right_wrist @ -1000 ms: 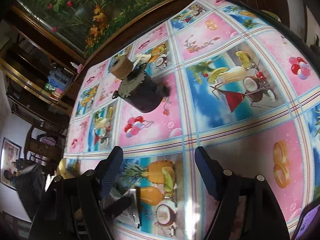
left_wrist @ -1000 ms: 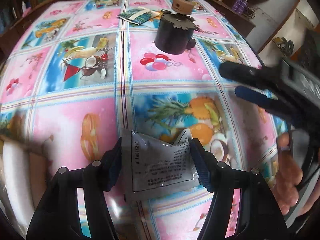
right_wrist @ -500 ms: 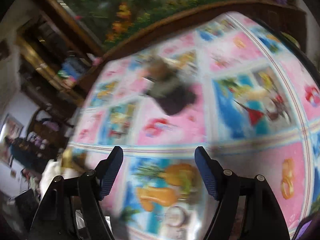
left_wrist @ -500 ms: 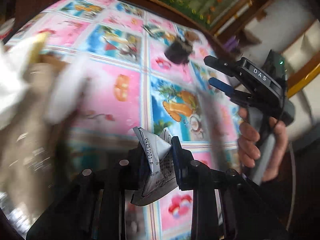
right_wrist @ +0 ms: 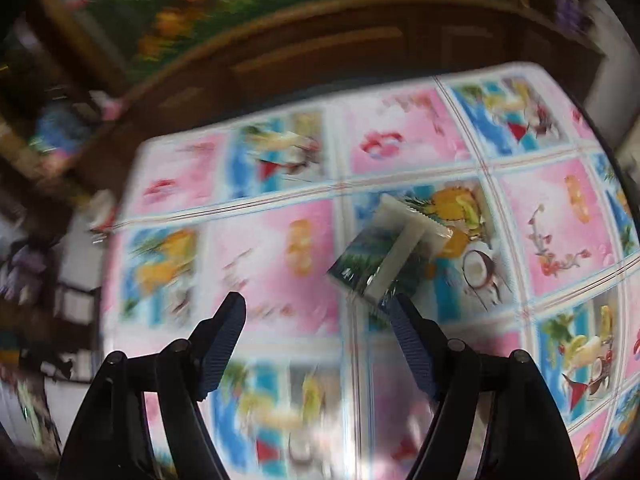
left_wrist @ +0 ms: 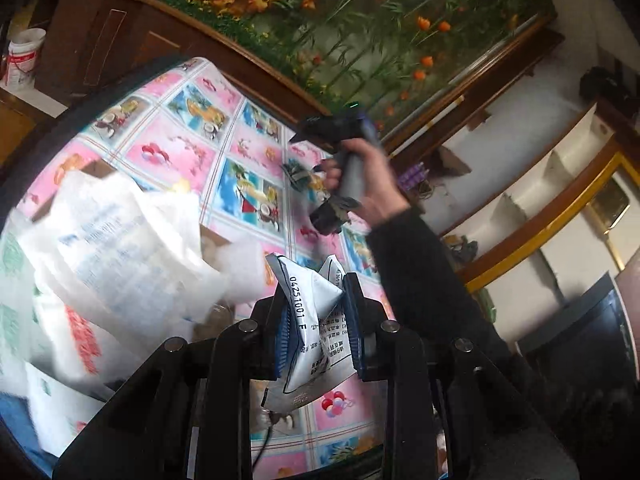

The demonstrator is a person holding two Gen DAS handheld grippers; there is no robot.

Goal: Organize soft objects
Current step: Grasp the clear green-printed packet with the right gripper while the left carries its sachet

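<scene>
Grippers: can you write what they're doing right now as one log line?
left gripper: shut on silver sachet, lifted | right gripper: open, empty, above green packet | green packet: lying on tablecloth

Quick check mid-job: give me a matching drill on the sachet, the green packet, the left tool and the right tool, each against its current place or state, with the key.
Things:
1. sachet
2. green packet
3. left tool
4. right tool

States:
A. open, nothing between its pads
B. lying on the tablecloth
C. crumpled between two blue pads
D. shut on a printed pouch

Pairs: 1-C, 2-B, 3-D, 4-A
</scene>
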